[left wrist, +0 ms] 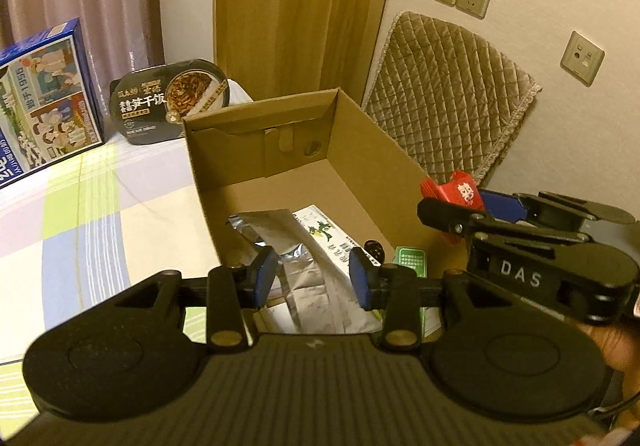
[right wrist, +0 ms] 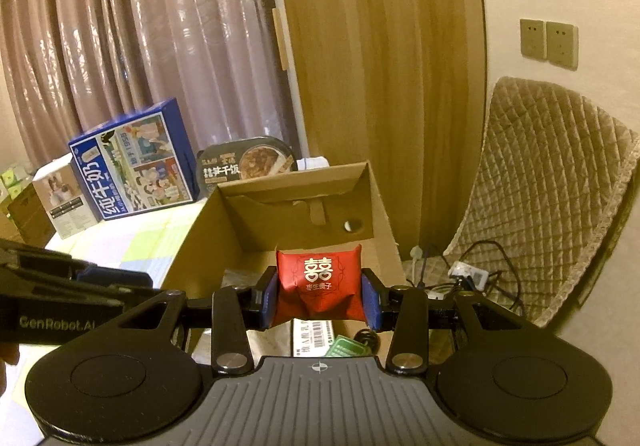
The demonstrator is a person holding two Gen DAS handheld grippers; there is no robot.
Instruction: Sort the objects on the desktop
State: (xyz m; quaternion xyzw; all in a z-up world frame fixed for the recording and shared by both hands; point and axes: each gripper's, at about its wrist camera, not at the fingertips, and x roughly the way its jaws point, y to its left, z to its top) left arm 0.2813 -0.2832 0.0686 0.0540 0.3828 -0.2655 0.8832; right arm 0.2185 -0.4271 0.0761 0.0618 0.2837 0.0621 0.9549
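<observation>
**Red packet over the box, sorting partly done**

In the left wrist view, the cardboard box point(left wrist: 304, 150) stood open on the checked tablecloth point(left wrist: 100, 206). Already inside lay a silver foil pouch point(left wrist: 288, 246), a white printed packet point(left wrist: 324, 234) and a green-labelled item point(left wrist: 410, 256), so part of the sorting looked finished. The left gripper point(left wrist: 314, 276) hung above the pouch with its jaws drawn close together and nothing pinched between the pads, as far as could be told. A blue milk carton point(left wrist: 44, 102) and a black rice-meal tub point(left wrist: 172, 102) remained outside on the table; whether they belonged in the sorting was unclear.

In the right wrist view, the right gripper point(right wrist: 319, 296) was clenched on a red packet point(right wrist: 318, 284), soft and pillow-shaped, with white characters on its face, dented inward by the pads. It was held over the box's open top, not yet dropped in
</observation>
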